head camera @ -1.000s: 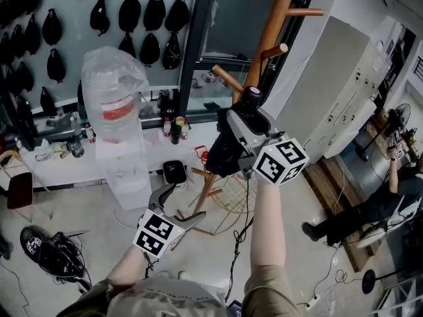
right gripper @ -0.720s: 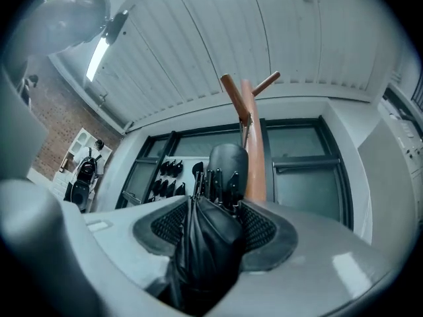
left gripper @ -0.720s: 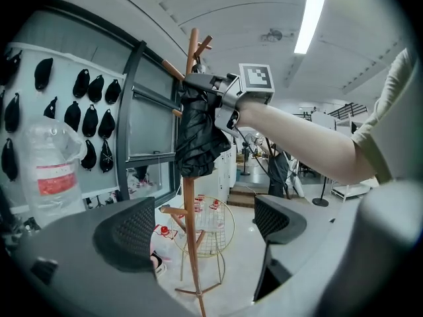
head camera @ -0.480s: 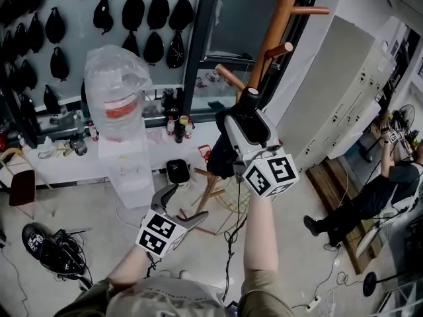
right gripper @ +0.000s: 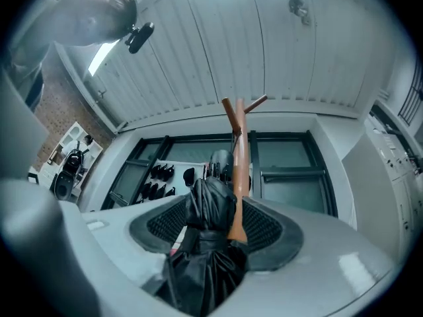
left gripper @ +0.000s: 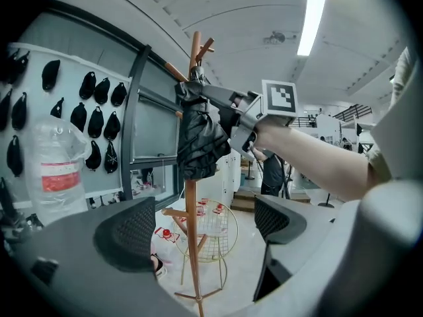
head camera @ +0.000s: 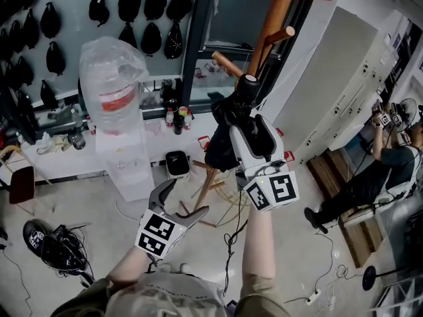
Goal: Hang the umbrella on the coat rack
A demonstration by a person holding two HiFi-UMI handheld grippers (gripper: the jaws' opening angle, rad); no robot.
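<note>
The right gripper (right gripper: 217, 222) reaches up to the rack (left gripper: 192, 230). Its jaws have just been opening and now stand spread, with the folded black umbrella (left gripper: 198, 137) between them; the pads look loose about it rather than pressing. The left gripper (head camera: 183, 201) hangs low and well apart from all this, jaws spread on nothing.

The umbrella sits high against the rack's pole, just below a peg (head camera: 225, 65). From where I stand it looks as good as hung, though I cannot tell what catches it on the peg. I'd judge that what is left is to draw the right gripper clear and see that the umbrella holds there on its own.

Its long axis runs close to upright, along the pole and leaning a little. The knobbed end points up toward the pegs, and the bunched fabric droops toward the floor.
</note>
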